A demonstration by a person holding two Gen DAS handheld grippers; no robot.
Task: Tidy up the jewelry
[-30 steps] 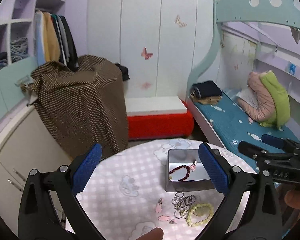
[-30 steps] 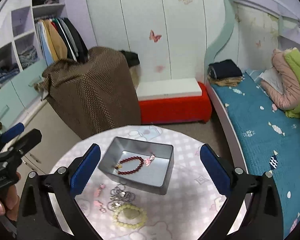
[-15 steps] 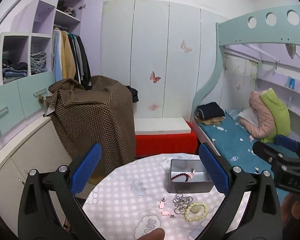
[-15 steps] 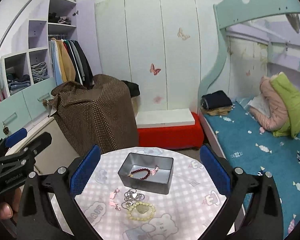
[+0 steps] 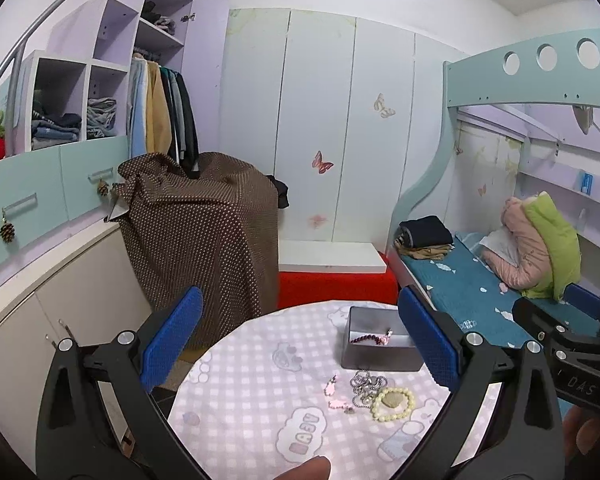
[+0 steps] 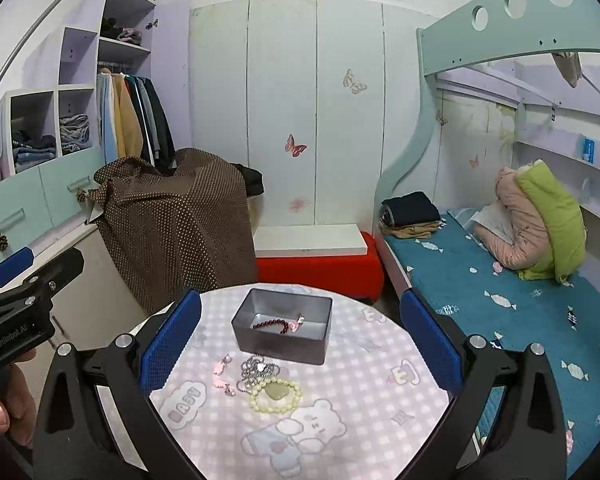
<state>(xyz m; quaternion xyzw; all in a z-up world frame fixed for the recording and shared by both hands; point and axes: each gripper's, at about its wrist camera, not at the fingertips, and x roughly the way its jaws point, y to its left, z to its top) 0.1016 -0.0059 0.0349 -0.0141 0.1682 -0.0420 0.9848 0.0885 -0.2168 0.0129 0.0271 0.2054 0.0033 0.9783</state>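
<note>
A grey metal box [image 6: 284, 332] [image 5: 380, 344] stands on the round checked table [image 6: 352, 384] [image 5: 252, 384]. Inside it lie a dark red bead bracelet [image 6: 270, 324] [image 5: 364, 338] and a small pink piece [image 6: 298, 321]. In front of the box lie a silver chain [image 6: 258, 370] [image 5: 366, 384], a pale green bead bracelet [image 6: 276, 396] [image 5: 394, 398] and pink earrings [image 6: 220, 372] [image 5: 334, 394]. My left gripper [image 5: 300, 348] and my right gripper [image 6: 300, 340] both hang open well above the table, holding nothing.
A brown dotted cloth [image 5: 204, 236] covers something behind the table. A red bench [image 6: 320, 268] sits at the wall. The bunk bed [image 6: 500, 300] with a teal mattress is to the right; cabinets [image 5: 40, 300] to the left. A hand [image 6: 4, 404] holds the left gripper.
Both grippers have risen and pulled back from the table, so the box and jewelry look smaller and lower. Nothing on the table has moved.
</note>
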